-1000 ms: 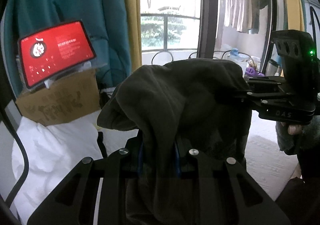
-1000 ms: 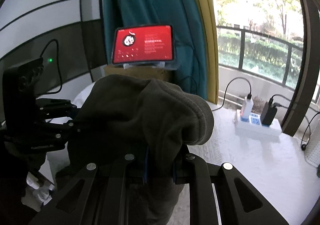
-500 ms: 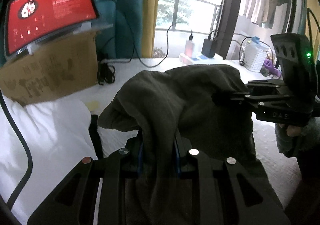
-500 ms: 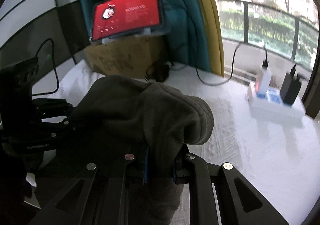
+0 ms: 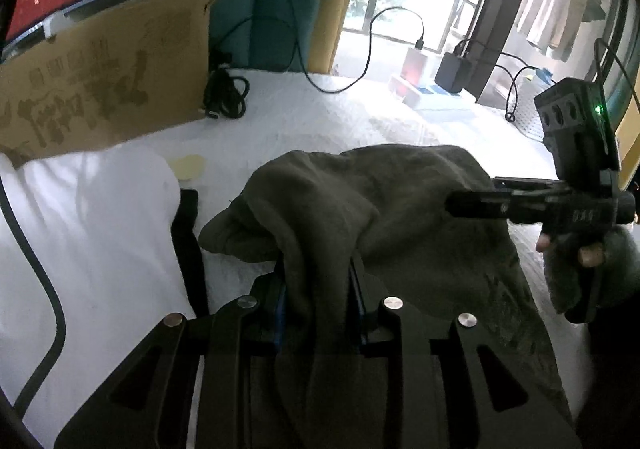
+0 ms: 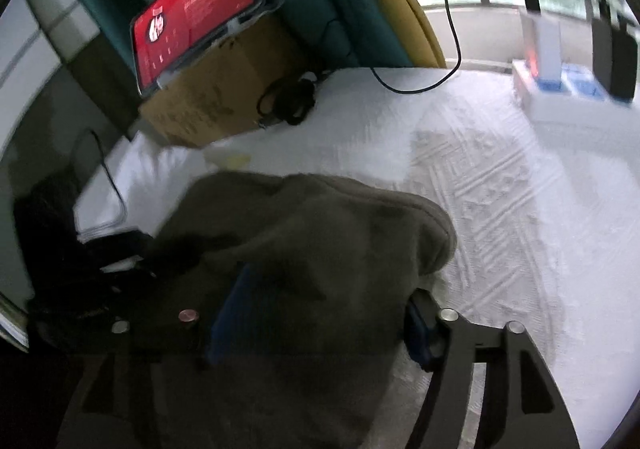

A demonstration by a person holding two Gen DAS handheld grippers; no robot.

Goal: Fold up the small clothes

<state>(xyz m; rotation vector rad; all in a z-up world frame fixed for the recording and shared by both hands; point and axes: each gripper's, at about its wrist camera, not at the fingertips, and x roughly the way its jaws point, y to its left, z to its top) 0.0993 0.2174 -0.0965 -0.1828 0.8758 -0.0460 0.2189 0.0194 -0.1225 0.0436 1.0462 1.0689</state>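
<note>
The dark garment (image 5: pixel 360 209) is being laid down mid-bed (image 6: pixel 520 209) — a fold just set. The left gripper (image 5: pixel 318 289) is clamped on a bunched edge; the right gripper (image 6: pixel 316 313) has just been opening, cloth loose between its jaws. Next, release and smoothing are called for.

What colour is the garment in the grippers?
Dark olive-grey garment, plain, no pattern; clearest in the left wrist view.

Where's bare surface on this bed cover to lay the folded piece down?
The widest bare patch of white cover lies right of the dark garment, short of the power strip. A smaller gap sits ahead of the garment. The left is crowded: cardboard box, coiled cable, white bedding.
</note>
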